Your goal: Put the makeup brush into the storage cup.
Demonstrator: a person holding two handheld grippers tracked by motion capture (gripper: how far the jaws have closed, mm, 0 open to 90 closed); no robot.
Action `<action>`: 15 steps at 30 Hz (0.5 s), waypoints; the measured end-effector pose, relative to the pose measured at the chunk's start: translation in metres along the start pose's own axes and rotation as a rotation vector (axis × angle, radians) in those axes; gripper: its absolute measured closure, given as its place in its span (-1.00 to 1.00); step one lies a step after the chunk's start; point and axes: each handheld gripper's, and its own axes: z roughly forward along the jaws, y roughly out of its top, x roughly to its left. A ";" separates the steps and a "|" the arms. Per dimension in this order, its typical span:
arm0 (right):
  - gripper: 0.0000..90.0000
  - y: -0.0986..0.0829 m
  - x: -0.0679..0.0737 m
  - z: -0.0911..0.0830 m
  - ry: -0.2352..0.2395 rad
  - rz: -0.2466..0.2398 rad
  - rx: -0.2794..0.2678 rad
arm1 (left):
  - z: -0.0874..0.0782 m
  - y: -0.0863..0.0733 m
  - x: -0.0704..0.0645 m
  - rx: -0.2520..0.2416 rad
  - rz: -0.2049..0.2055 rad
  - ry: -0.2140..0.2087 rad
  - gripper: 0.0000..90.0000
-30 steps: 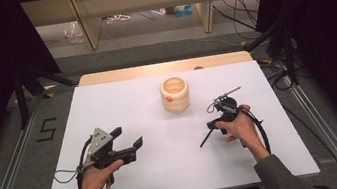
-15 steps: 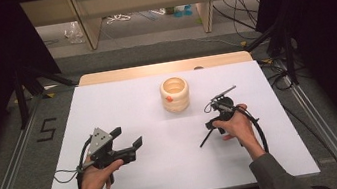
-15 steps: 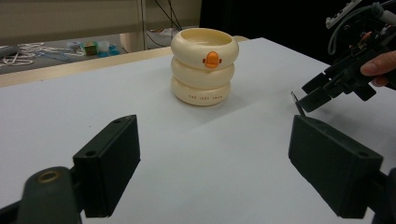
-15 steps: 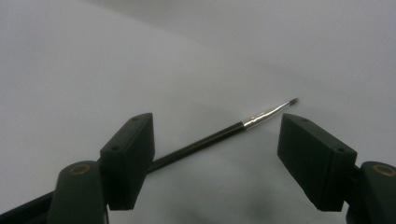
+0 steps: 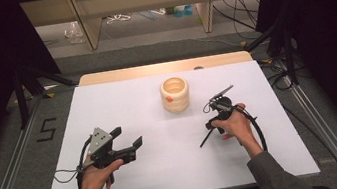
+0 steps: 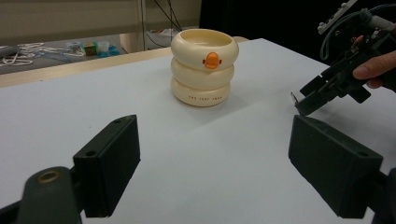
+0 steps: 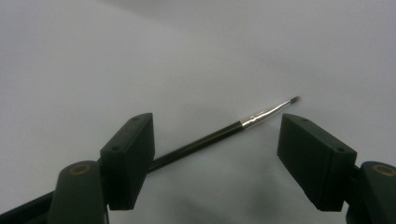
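Right gripper view: paintbrush (image 7: 219,134) lies flat, tip pointing up-right, between the right gripper's (image 7: 217,154) spread fingers.

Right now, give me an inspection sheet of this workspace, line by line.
Surface: white table top, flat, bare apart from the items below.
Job's things: thin black paintbrush lying on the table; cream ringed cup with an orange mark, upright near the far middle.
Clutter: nothing seen.
Grippers: left gripper open, off the cup; right gripper open, jaws either side of the paintbrush, not closed on it.
Cables: one trails from each gripper; loose cables on the floor beyond.
Surroundings: wooden table legs, dark curtains, metal rails.
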 end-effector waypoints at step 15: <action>-0.38 0.004 0.002 0.003 -0.015 -0.024 0.015 | -0.001 0.001 0.000 -0.012 0.002 -0.014 -0.64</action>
